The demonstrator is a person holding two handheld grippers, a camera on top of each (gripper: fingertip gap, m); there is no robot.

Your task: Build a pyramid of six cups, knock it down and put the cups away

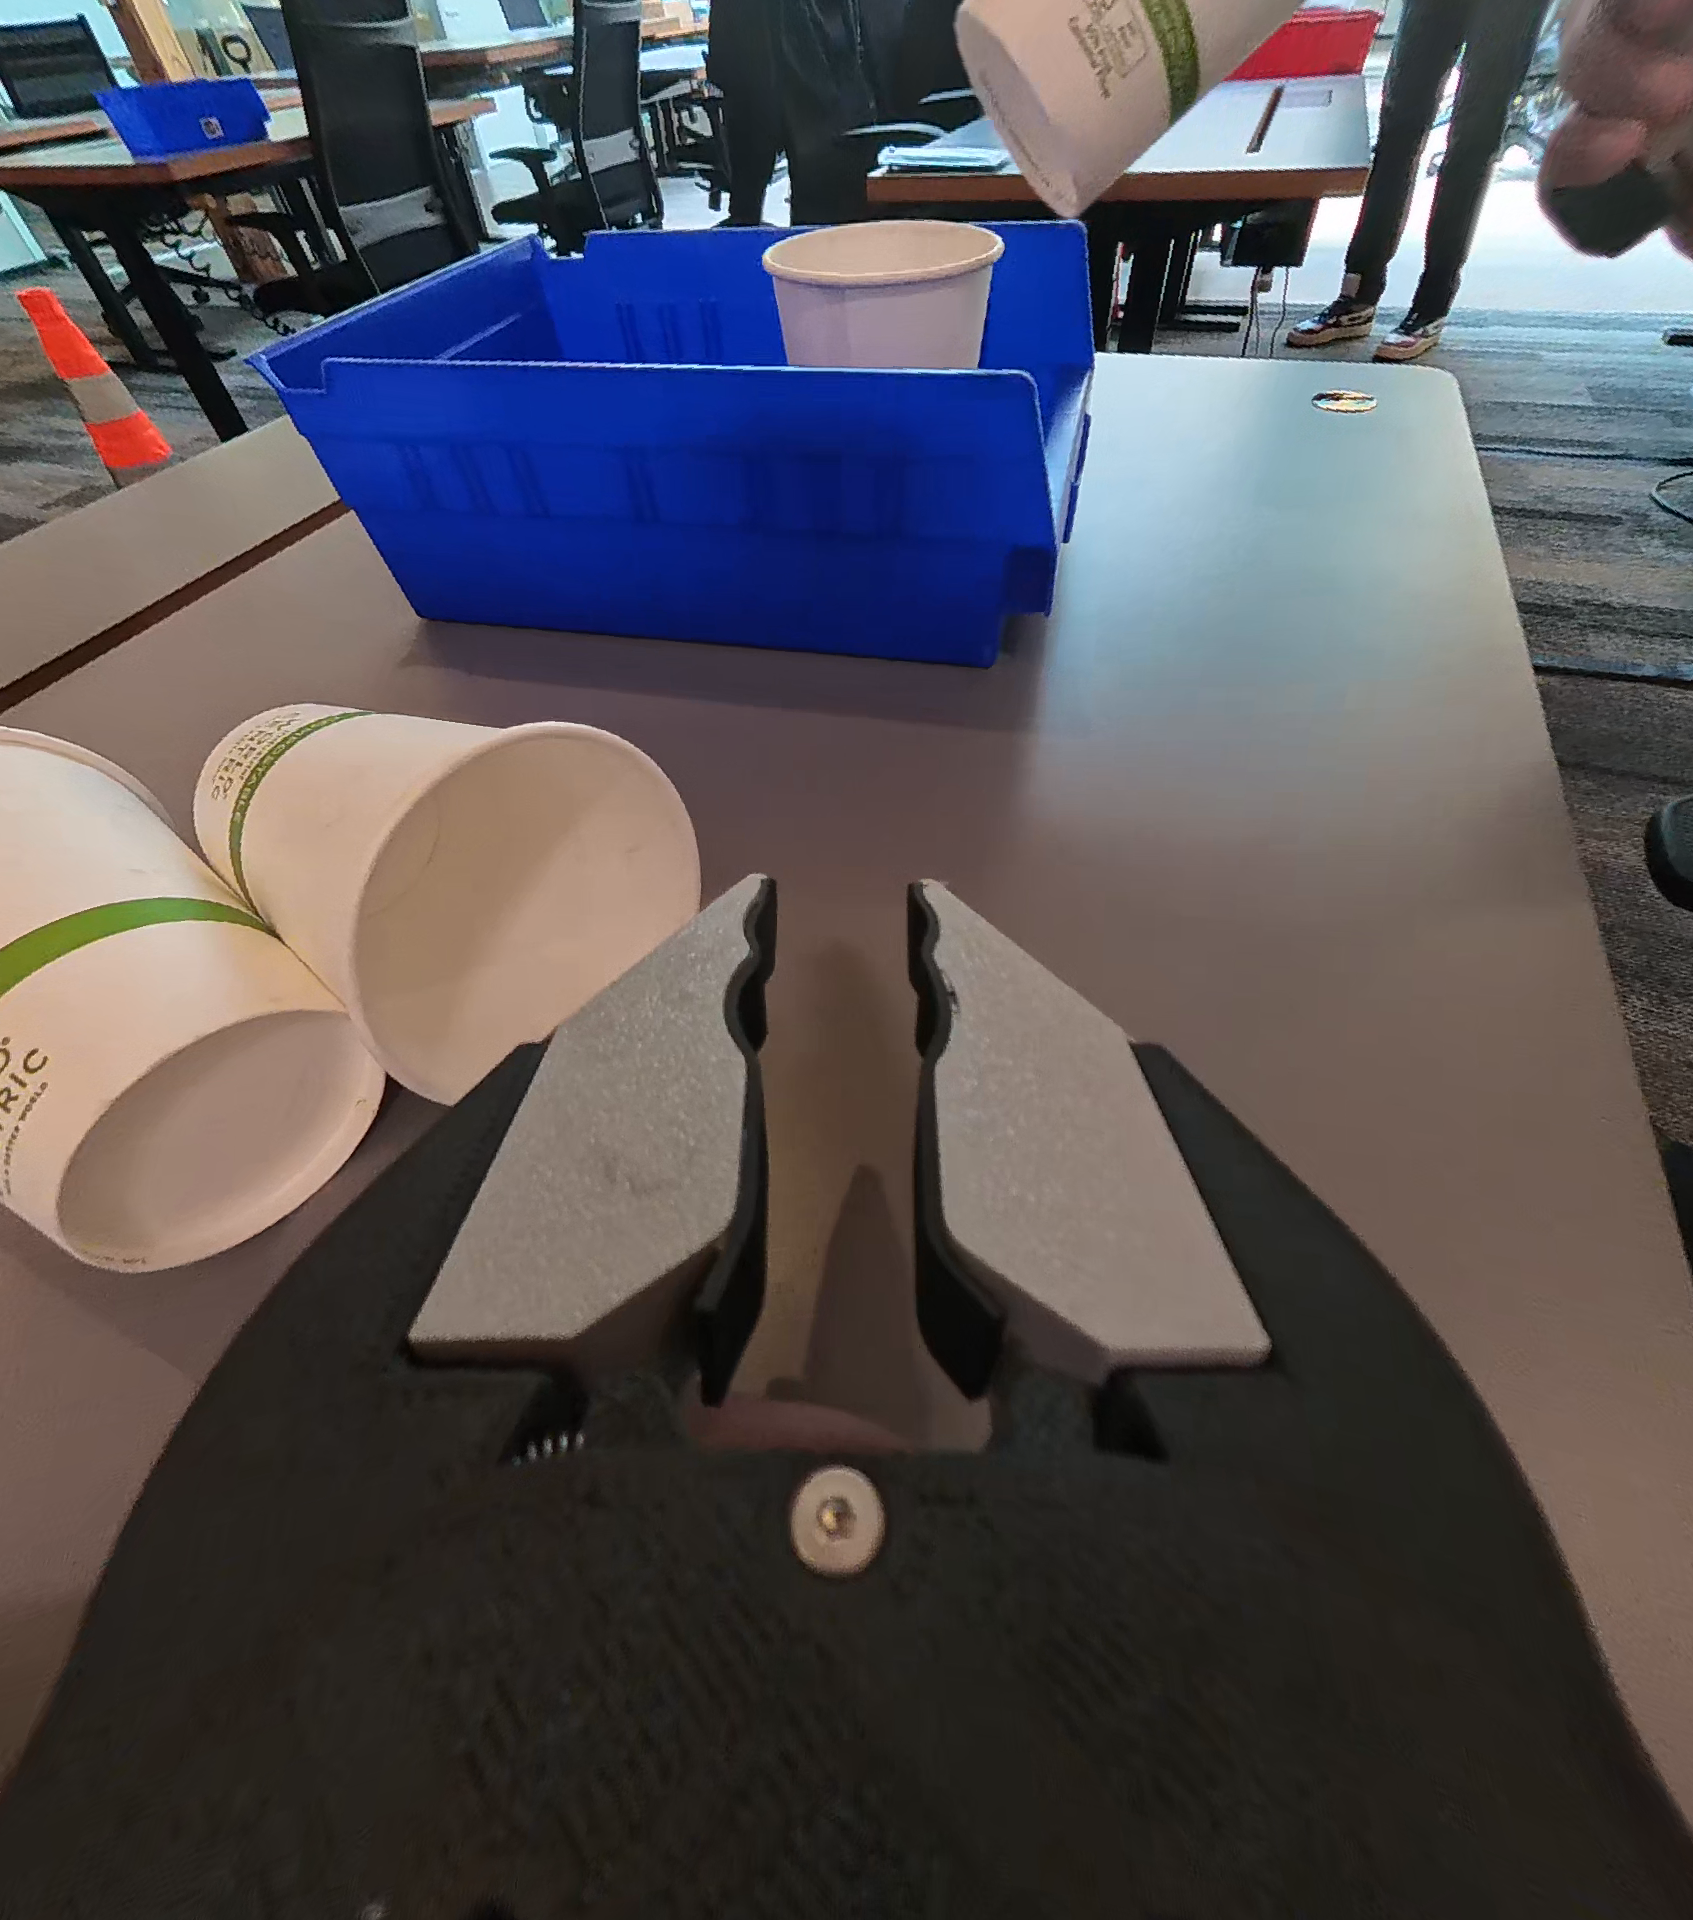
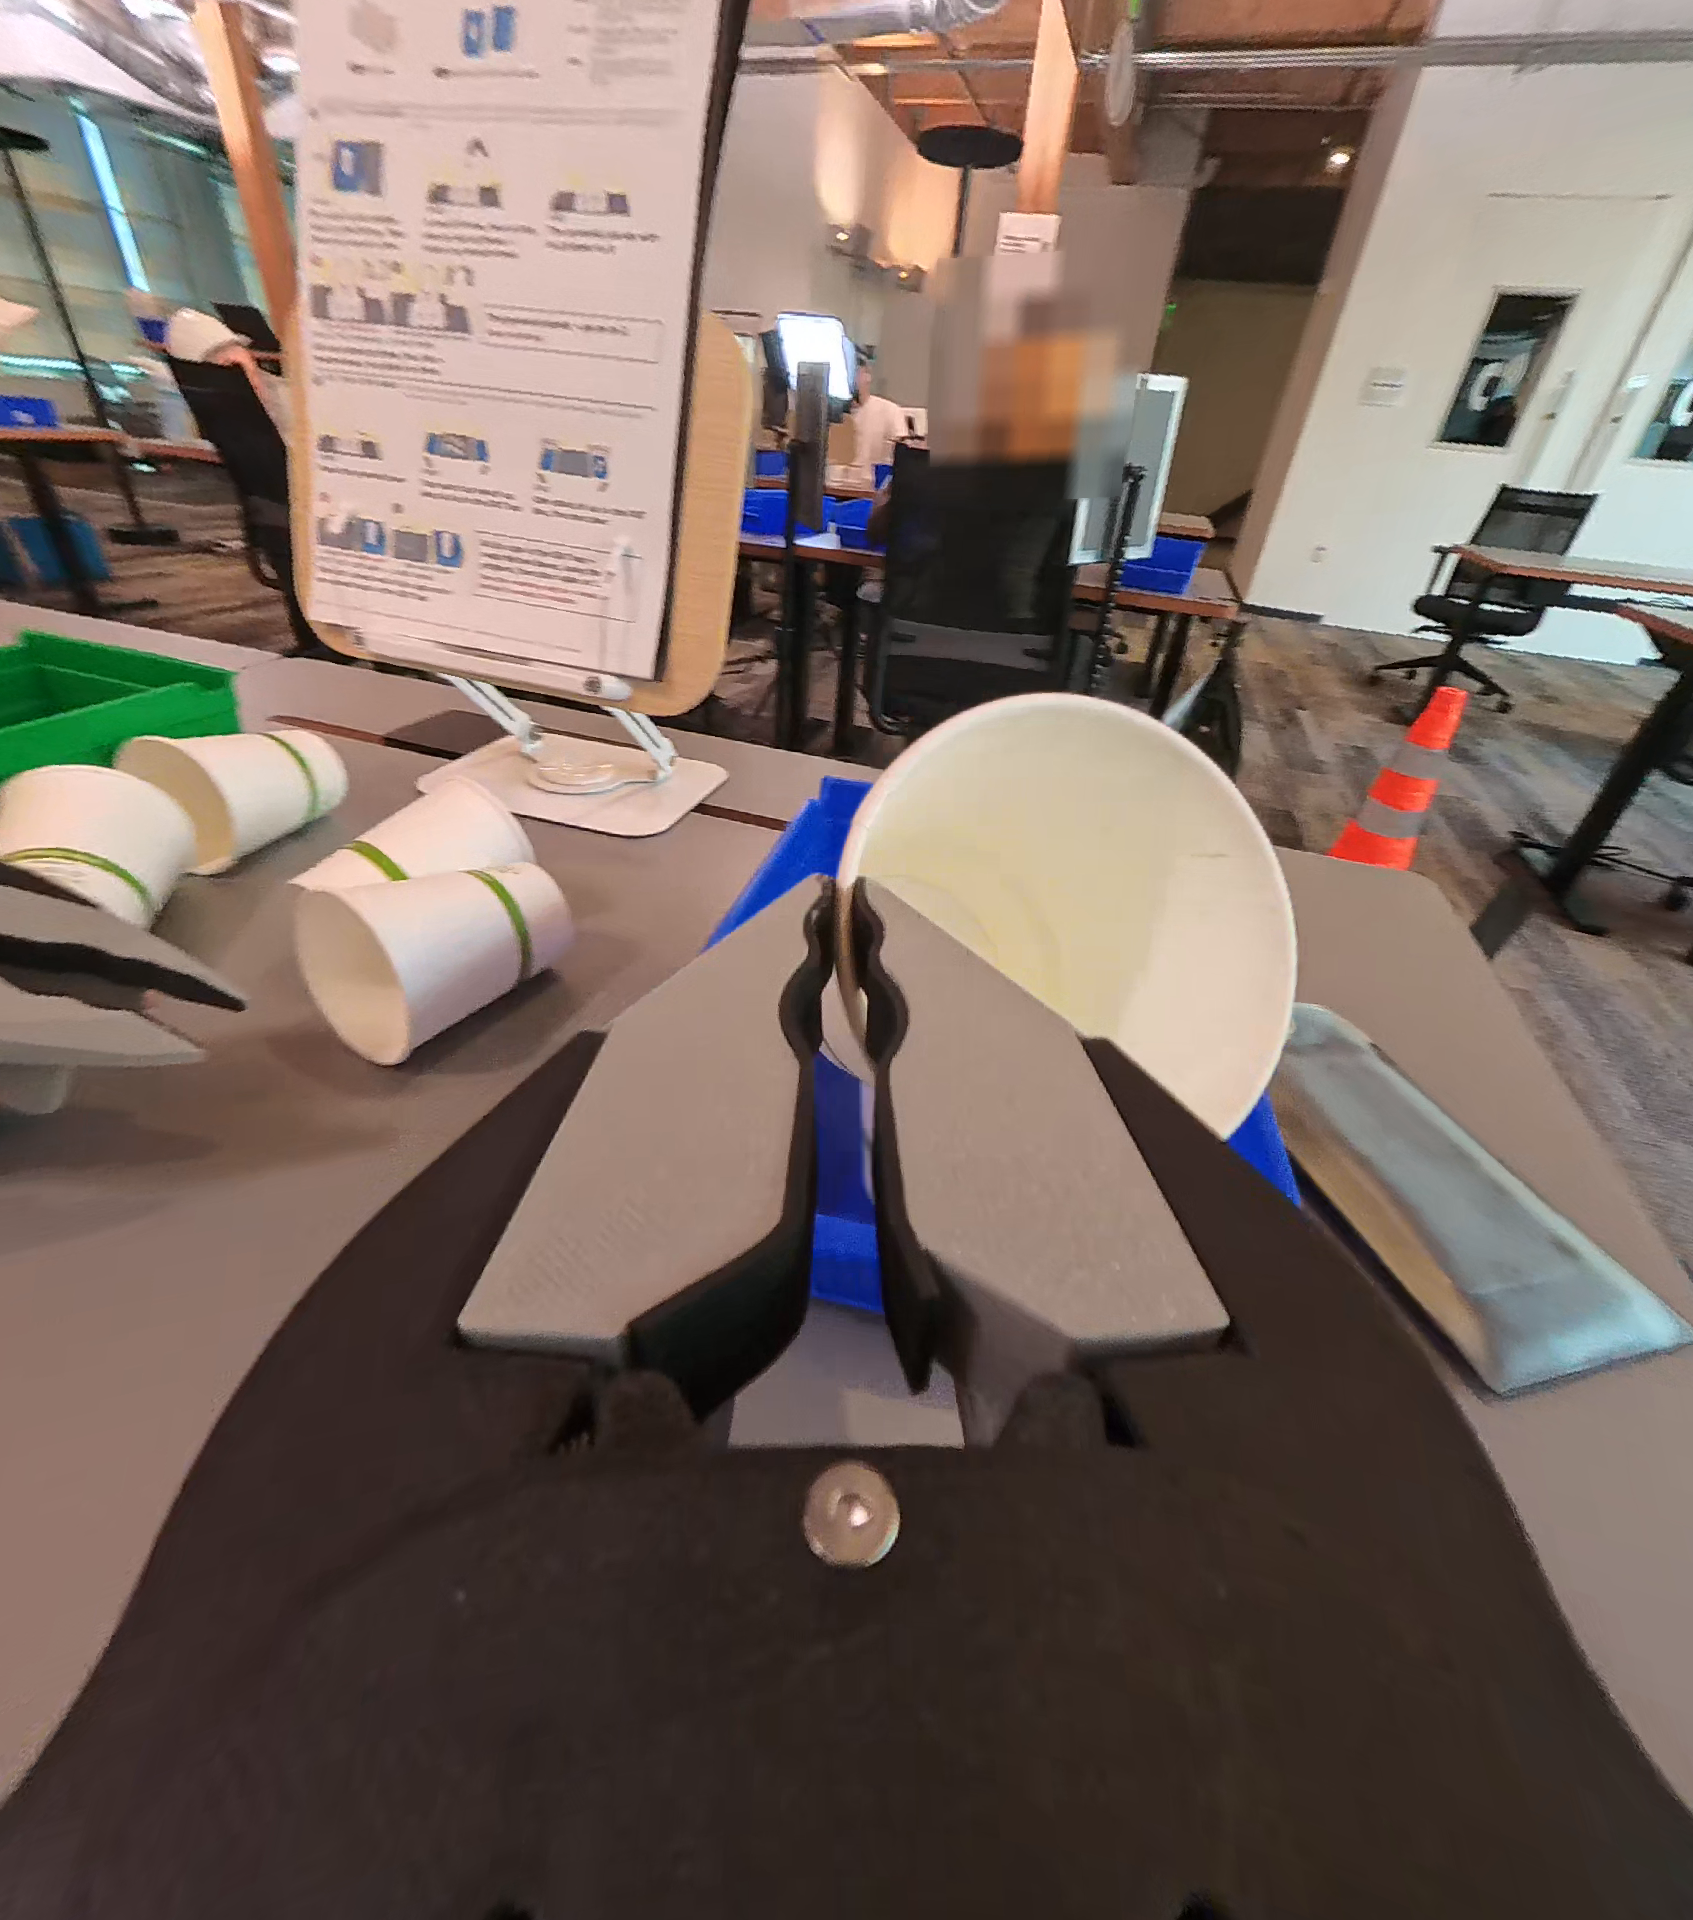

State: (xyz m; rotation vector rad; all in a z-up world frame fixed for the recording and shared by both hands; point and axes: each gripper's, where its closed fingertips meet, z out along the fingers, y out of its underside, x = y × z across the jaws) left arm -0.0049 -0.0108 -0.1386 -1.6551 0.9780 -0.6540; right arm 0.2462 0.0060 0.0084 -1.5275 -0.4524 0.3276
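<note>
Since the pyramid's already down, it's cleanup: left gripper is parted and empty, toppled cups beside it on the desk; right gripper pinches a cup's rim over the blue bin, one cup inside.

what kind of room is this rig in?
Looks like an open-plan office or lab used for data collection: rows of desks with office chairs, an instruction sheet on a stand, and orange traffic cones on the carpet.
</note>
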